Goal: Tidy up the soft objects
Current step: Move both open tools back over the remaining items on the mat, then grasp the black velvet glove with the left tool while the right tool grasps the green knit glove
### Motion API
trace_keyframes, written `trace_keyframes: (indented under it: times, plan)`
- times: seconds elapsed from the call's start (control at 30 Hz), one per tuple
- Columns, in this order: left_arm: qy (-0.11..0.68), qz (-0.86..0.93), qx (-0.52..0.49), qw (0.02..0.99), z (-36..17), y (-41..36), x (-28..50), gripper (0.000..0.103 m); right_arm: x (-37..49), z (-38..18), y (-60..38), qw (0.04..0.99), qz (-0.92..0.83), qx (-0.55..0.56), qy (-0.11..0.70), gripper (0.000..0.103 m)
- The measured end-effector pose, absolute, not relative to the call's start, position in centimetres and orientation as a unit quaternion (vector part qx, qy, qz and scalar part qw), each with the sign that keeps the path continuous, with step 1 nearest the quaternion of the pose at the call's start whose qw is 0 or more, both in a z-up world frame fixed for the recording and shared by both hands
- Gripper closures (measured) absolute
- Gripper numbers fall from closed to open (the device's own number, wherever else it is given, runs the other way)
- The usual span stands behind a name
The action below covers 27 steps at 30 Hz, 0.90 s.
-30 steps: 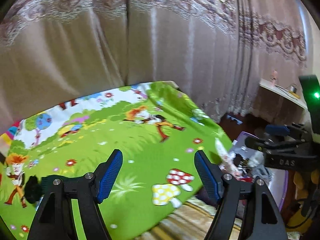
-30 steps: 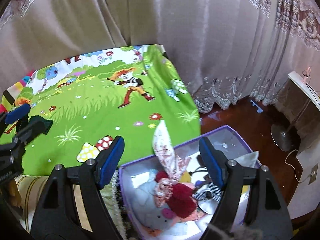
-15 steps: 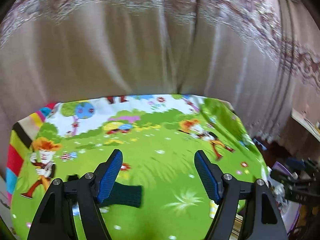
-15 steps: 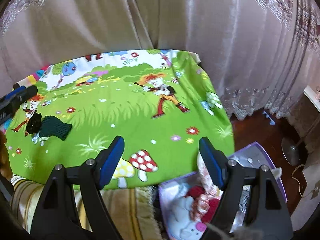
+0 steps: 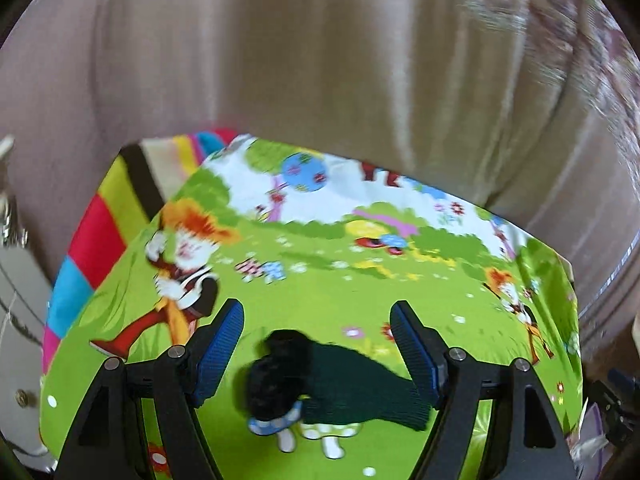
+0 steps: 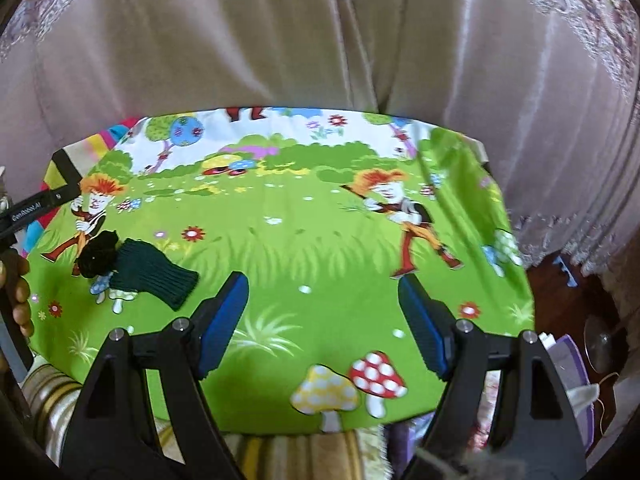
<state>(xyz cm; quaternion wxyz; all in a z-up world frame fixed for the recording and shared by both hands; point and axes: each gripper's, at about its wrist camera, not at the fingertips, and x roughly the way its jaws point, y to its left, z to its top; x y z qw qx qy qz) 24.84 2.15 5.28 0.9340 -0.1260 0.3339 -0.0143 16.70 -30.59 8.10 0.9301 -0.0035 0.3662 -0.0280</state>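
Note:
A dark green knitted hat with a black pompom [image 5: 344,388] lies on the bright cartoon-print bedsheet [image 5: 340,288]. My left gripper [image 5: 316,354] hangs over the hat, jaws wide and apart from it, nothing gripped. In the right wrist view the same hat [image 6: 140,270] lies at the left of the sheet [image 6: 304,236]. My right gripper [image 6: 324,320] stands open above bare sheet near the front edge, well to the right of the hat. The left gripper's arm [image 6: 36,206] and a hand [image 6: 18,292] show at that view's left edge.
Beige curtains [image 6: 320,32] hang behind the bed. A purple box of soft toys [image 6: 568,364] sits off the bed's right front corner, mostly hidden by my right finger. A striped blanket [image 6: 280,452] lies under the sheet's front edge. Dark wooden floor [image 6: 560,292] shows at right.
Both grippers have swung left across the bed. The hat now lies between the left gripper's fingers in its view, and the toy box has slid almost out of the right wrist view.

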Motion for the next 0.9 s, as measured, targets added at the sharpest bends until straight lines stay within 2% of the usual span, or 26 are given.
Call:
trace_keyframes:
  times: [0.2,0.3,0.57,0.6,0.63,0.7,0.9]
  plan:
    - [0.376,0.001,-0.179,0.909,1.4,5.2,26.1,0.027,19.9,6.6,-25.9,0.921,0.028,-0.026,0.388,0.023]
    - [0.392,-0.006,-0.182,0.902,-0.3,5.2,26.6,0.027,21.0,5.6,-23.4,0.915,0.056,-0.046,0.396,0.019]
    - [0.43,-0.031,-0.188,0.883,-3.3,4.5,27.6,0.027,23.8,1.8,-18.2,0.895,0.098,-0.083,0.427,0.019]
    - [0.432,-0.033,-0.186,0.882,-3.6,4.4,27.7,0.032,24.2,1.3,-17.5,0.892,0.106,-0.089,0.431,0.019]
    - [0.435,-0.034,-0.184,0.881,-3.9,4.3,27.8,0.042,24.5,0.9,-17.0,0.889,0.114,-0.095,0.434,0.019]
    - [0.443,-0.041,-0.179,0.877,-4.6,4.0,28.0,0.052,24.9,0.2,-16.0,0.883,0.128,-0.104,0.439,0.019]
    - [0.439,-0.042,-0.175,0.88,-4.8,3.8,27.8,0.068,26.5,-1.8,-14.2,0.873,0.151,-0.124,0.447,0.015]
